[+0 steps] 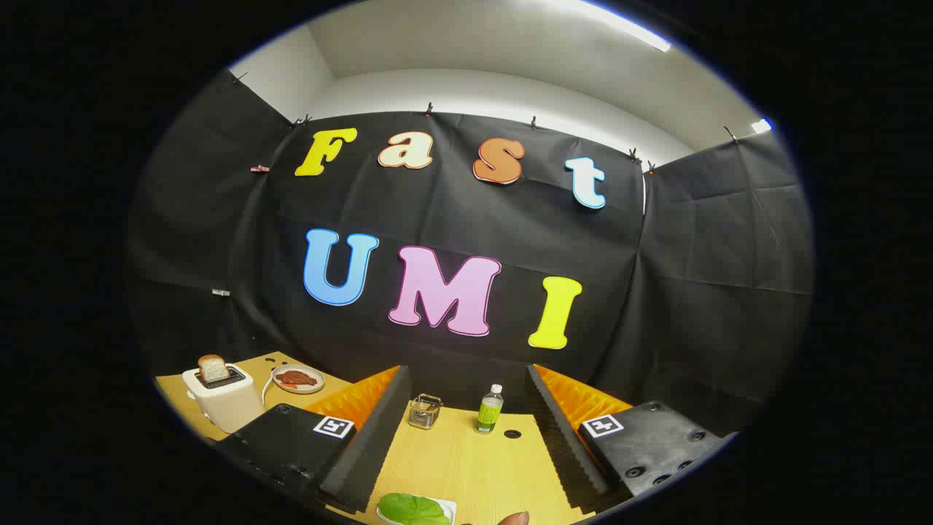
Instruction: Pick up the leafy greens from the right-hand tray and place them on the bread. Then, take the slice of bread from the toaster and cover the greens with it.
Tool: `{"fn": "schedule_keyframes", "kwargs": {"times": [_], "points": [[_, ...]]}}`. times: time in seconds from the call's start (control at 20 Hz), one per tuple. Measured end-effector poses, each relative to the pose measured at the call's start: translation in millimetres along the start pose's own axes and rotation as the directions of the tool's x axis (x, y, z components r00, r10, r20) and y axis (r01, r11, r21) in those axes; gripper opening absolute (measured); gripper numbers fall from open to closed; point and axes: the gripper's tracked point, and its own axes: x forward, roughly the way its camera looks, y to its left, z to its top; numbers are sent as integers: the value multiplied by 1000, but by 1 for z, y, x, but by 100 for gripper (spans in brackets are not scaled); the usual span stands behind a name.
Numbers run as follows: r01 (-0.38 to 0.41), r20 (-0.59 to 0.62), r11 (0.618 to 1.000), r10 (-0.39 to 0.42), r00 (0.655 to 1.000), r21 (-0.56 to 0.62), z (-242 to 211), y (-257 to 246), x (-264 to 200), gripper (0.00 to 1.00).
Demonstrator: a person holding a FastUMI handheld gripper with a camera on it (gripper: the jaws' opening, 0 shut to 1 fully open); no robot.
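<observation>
tool (466, 445) open above leafy greens (410, 508)

No readable wording, brand or number appears on any object. A square black-and-white marker (334, 426) sits on one gripper finger, a matching marker (602, 425) on the other. The bottle (490, 409) carries a green label too small to read.

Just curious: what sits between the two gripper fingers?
In the gripper view, bare wooden table lies between the open fingers, with green leafy greens on a white tray nearest.
</observation>
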Motion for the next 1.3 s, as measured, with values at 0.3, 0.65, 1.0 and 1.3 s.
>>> {"fn": "schedule_keyframes", "kwargs": {"times": [0.3,0.65,1.0,1.3], "points": [[2,-3,1000,-2,1000,0,0,0,0,97],[5,-5,1000,-5,1000,2,1,0,-1,97],[-4,-6,1000,4,1000,6,2,2,-1,97],[-131,-182,991,123,975,-33,-42,17,-2,97]]}}
